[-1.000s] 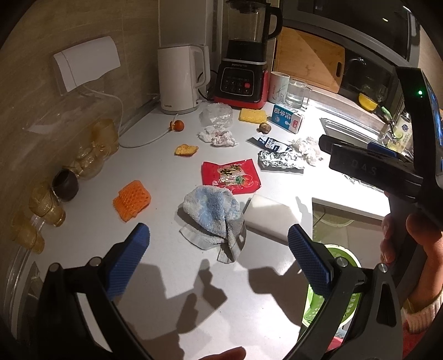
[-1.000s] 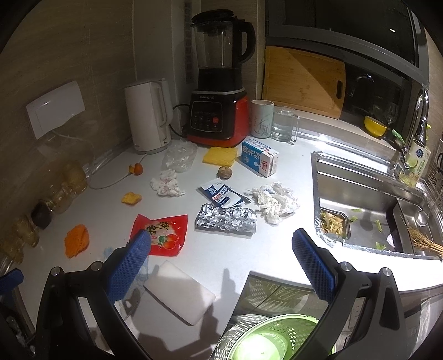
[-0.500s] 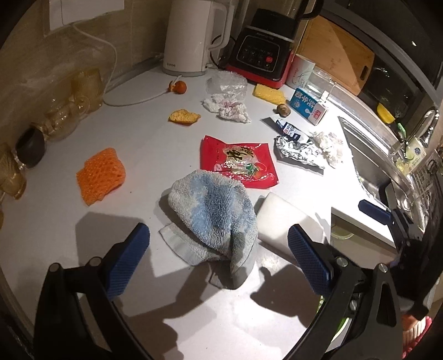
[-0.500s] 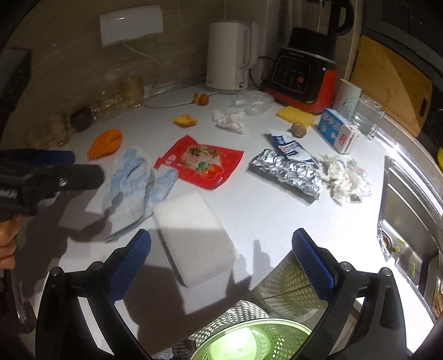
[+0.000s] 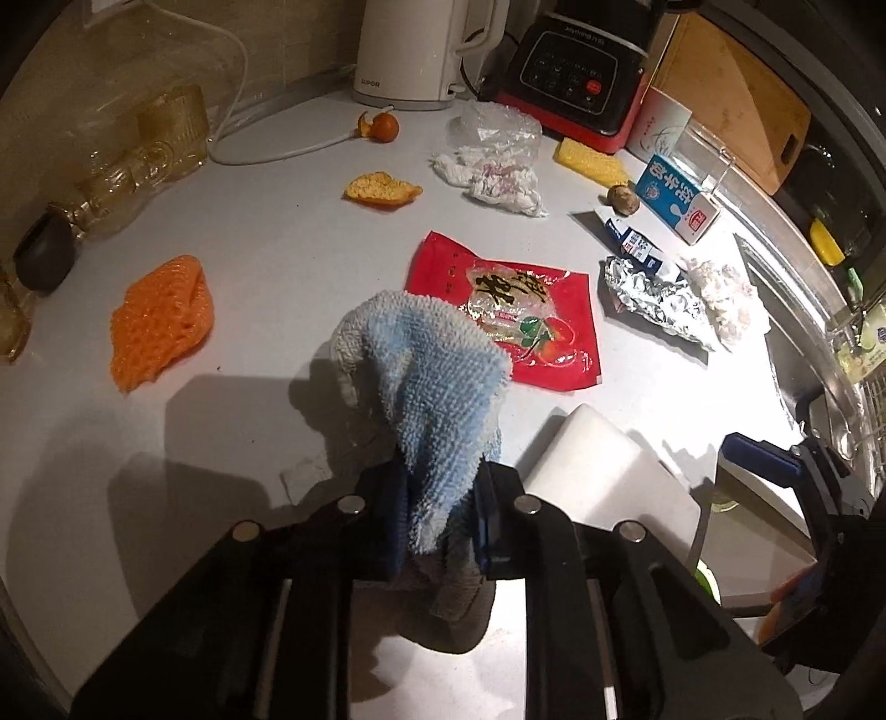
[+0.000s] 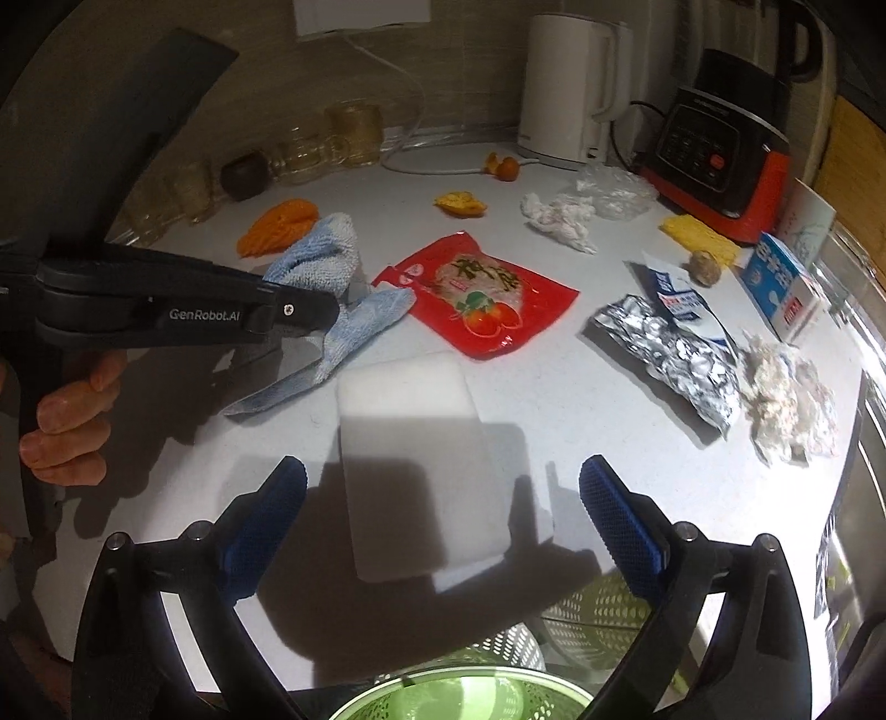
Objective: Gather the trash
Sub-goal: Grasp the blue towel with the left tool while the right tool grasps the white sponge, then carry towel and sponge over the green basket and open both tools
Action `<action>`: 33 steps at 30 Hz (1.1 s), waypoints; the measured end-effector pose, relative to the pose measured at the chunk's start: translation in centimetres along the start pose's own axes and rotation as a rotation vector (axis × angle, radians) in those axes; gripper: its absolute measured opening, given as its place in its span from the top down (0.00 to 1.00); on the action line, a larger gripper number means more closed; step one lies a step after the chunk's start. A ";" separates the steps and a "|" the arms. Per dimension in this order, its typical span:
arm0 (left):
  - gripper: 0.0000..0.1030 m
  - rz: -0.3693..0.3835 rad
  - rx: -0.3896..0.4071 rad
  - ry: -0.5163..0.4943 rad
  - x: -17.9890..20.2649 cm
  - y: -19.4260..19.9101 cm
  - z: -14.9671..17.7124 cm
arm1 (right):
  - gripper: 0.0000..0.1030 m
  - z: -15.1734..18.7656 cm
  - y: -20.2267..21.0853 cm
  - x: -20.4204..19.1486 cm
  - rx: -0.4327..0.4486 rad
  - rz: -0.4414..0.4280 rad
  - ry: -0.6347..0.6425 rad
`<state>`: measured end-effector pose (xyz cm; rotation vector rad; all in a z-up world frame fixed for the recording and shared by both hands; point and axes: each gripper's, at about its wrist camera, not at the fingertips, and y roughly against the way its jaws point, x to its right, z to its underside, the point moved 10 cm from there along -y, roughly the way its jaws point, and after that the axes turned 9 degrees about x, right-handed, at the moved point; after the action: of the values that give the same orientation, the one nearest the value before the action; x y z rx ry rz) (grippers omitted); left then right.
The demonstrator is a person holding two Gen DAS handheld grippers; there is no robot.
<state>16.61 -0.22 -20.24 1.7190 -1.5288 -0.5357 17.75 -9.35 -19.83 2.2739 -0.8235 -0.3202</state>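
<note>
left gripper (image 5: 434, 520): jaws drawn narrow, clamped on the near edge of a blue cloth (image 5: 426, 365). the cloth's far part bunches up on the counter (image 5: 266, 266); in the right wrist view its tail droops to the surface below the gripper.

right gripper (image 6: 443, 515): jaws wide, holding nothing, hovering above a white block (image 6: 415, 459) that lies flat on the counter, just beside the cloth. a green basket (image 6: 459, 695) sits below the counter edge at 6 o'clock in that view.

trash, read outward from the cloth in the left wrist view:
- red packet (image 5: 509, 315), 1 o'clock, its near corner under the cloth.
- orange net (image 5: 160, 321), 9 o'clock, well apart.
- foil wrapper (image 5: 659, 302), 2 o'clock, touching a crumpled tissue (image 5: 720, 299) on its far side.
- torn blue-and-white pack (image 5: 631, 241), just beyond the foil.
- peel (image 5: 382, 191), 12 o'clock; a small orange fruit (image 5: 382, 127) further out, near the kettle (image 5: 415, 50).
- wadded paper (image 5: 487, 180) against a clear plastic bag (image 5: 493, 130), 1 o'clock.
- milk carton (image 5: 675, 199) near the blender base (image 5: 576, 77).
</note>
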 end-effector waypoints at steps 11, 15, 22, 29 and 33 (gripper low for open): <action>0.83 0.013 0.061 0.043 -0.9 6.3 1.3 | 0.41 0.7 -2.9 -2.0 -0.060 -0.090 0.098; 0.83 0.040 0.062 0.012 0.5 7.9 2.1 | 0.41 0.9 -1.2 -1.7 -0.045 -0.094 0.067; 0.83 0.242 -0.013 -0.142 9.0 10.1 5.3 | 0.41 3.6 6.5 3.0 0.000 0.034 -0.105; 0.83 0.467 -0.161 -0.363 18.7 10.1 12.3 | 0.41 12.0 14.5 7.3 -0.063 0.230 -0.282; 0.83 0.521 -0.258 -0.450 21.5 8.2 15.9 | 0.41 17.1 17.4 8.5 -0.104 0.308 -0.390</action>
<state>3.78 -25.05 -20.23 0.9835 -2.0282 -0.8311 8.66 -33.57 -20.52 1.9761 -1.3050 -0.6576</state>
